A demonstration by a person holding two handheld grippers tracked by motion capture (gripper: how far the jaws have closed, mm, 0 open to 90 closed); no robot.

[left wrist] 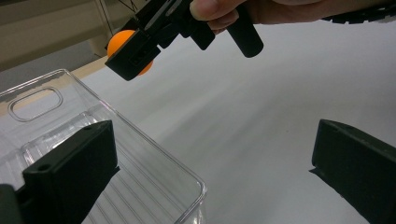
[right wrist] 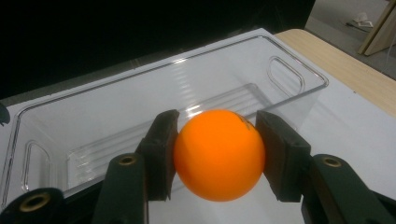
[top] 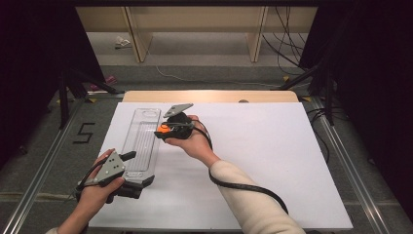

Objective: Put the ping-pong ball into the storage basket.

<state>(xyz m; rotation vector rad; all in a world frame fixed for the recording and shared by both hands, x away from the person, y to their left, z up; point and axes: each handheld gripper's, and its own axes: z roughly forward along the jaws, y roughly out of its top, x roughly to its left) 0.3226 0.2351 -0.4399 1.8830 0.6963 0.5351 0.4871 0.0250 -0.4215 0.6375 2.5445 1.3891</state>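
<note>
The white-covered counter (top: pixel 272 161) is carrying a long, clear plastic rectangular bin (top: pixel 142 141), which is lying with its long axis running away from the person, along the counter's left part. The bin is looking empty, its ribbed floor showing through, with a handle cut-out at each short end.

The left claw (top: pixel 127 187) is resting at the bin's near end, its jaws standing wide apart; in the left gripper view one jaw is sitting over the bin's near corner while the other is hanging over bare counter, and nothing is lying between them.

The right claw (top: pixel 163 131) is hovering just at the bin's right long wall, about midway along it, and is clenching a small, smooth orange ball (right wrist: pixel 218 154) squarely between its two pads.

Seen from the right gripper view, the bin's open interior is lying just ahead of and below the ball, so the drop looks to be turning on a short carry leftward over that wall; the right hand is plainly the nearer one for it.
</note>
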